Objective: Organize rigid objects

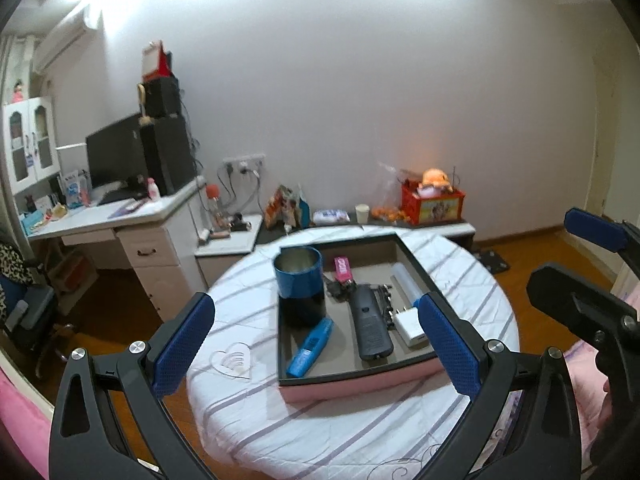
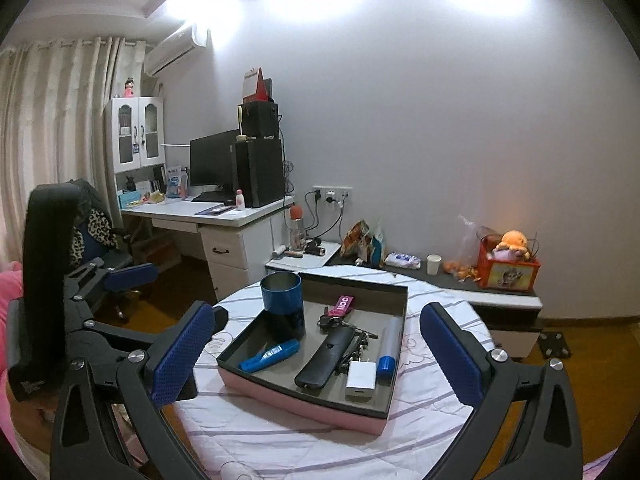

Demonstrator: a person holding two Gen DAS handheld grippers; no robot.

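While both jaws gape empty, the tray (image 2: pixel 280 396) holds a remote (image 2: pixel 324 360).

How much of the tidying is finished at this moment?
It looks nearly done: the cup, remote, charger, keys and blue pen all lie in the tray. Both tongs, left and right, are open and hold nothing. Nothing loose shows on the table.
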